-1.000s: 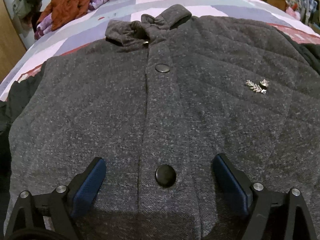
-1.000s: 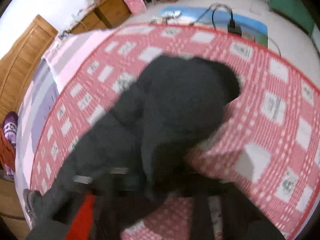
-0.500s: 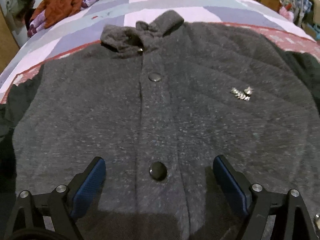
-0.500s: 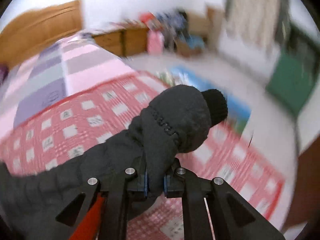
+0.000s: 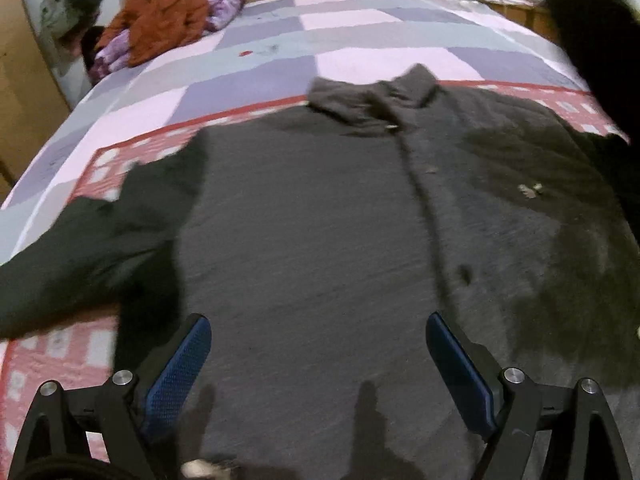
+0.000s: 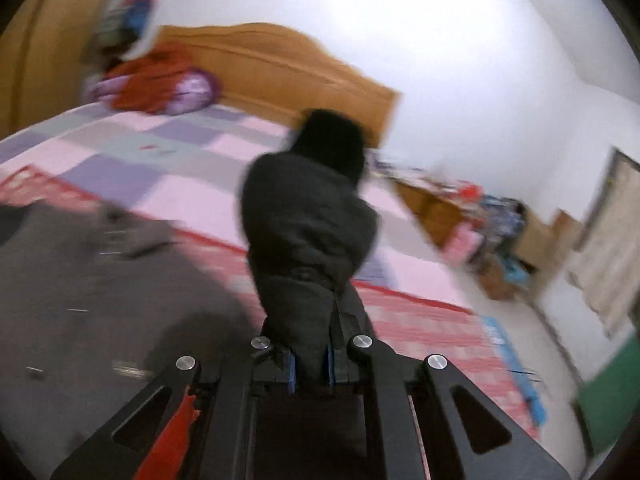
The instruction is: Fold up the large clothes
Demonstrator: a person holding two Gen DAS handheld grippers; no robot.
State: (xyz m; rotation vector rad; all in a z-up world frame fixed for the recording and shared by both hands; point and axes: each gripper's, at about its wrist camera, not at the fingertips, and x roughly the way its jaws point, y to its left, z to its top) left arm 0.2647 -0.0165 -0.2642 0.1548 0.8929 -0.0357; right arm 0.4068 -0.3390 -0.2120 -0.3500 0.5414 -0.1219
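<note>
This is a bedroom in a home. A big bed (image 5: 360, 36) fills most of the room, with a checked quilt (image 5: 400, 60) in pink, purple and grey on it and a wooden headboard (image 6: 280, 68) standing against a white wall (image 6: 440, 40). A heap of orange and purple clothes (image 5: 168, 20) sits at the head of the bed, a low wooden cabinet (image 6: 436, 208) with lots of colourful things piled on it stands beside the bed, and a grey coat (image 5: 340, 240) lies spread flat on the quilt.
</note>
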